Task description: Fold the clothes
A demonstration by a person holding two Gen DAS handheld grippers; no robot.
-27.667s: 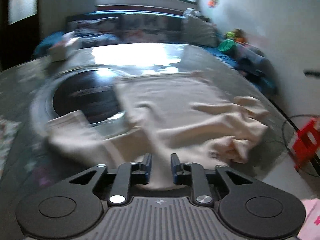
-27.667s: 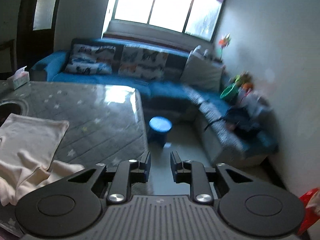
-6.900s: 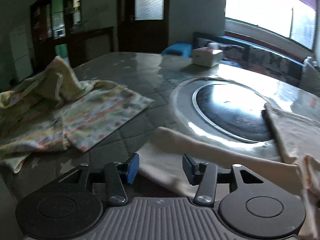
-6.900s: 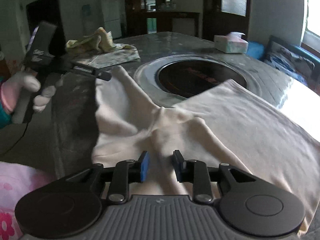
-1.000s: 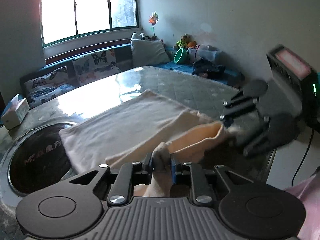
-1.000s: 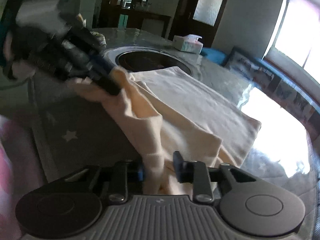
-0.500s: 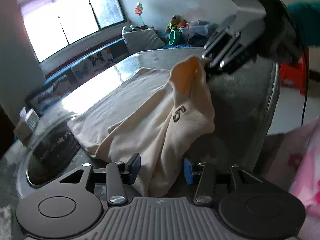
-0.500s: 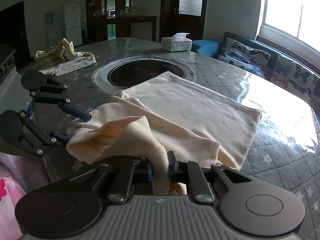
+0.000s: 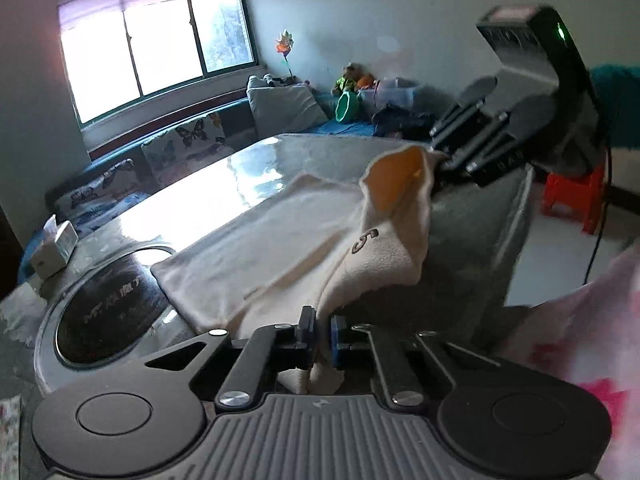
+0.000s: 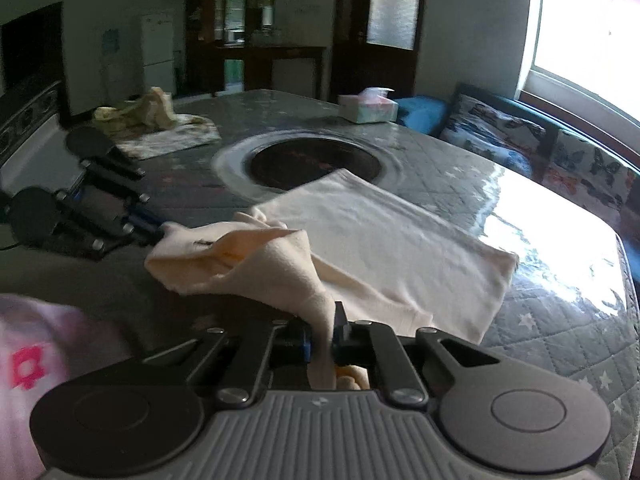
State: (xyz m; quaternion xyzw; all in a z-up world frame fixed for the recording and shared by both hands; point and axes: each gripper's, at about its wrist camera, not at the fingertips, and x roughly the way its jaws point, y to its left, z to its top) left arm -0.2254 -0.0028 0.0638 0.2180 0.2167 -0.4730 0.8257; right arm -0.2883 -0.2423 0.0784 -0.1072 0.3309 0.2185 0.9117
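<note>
The left tongs (image 9: 322,334) are closed on a bunched edge of the cream garment (image 9: 280,240), the cloth pinched between the blue pads (image 9: 338,344) and hanging a little below them. The right tongs (image 10: 322,336) likewise grip a fold of the garment, cloth running up from between the jaws into a raised hump. In the left view the right tongs (image 9: 444,164) hold a lifted corner that shows an orange-yellow lining, with a stitched "5" (image 9: 362,240) just below it. In the right view the left tongs (image 10: 154,230) pinch the hump's far end.

Beyond the tongs, the rest of the garment lies flat on the desk (image 10: 560,320), one edge just beside the round burner (image 10: 312,160) set into the desk. Beyond the burner stands a tissue box (image 10: 368,110); to the burner's left, farther back, lies a yellow floral cloth (image 10: 156,124). A sofa (image 9: 180,148) runs beneath the window (image 9: 156,48) behind the desk.
</note>
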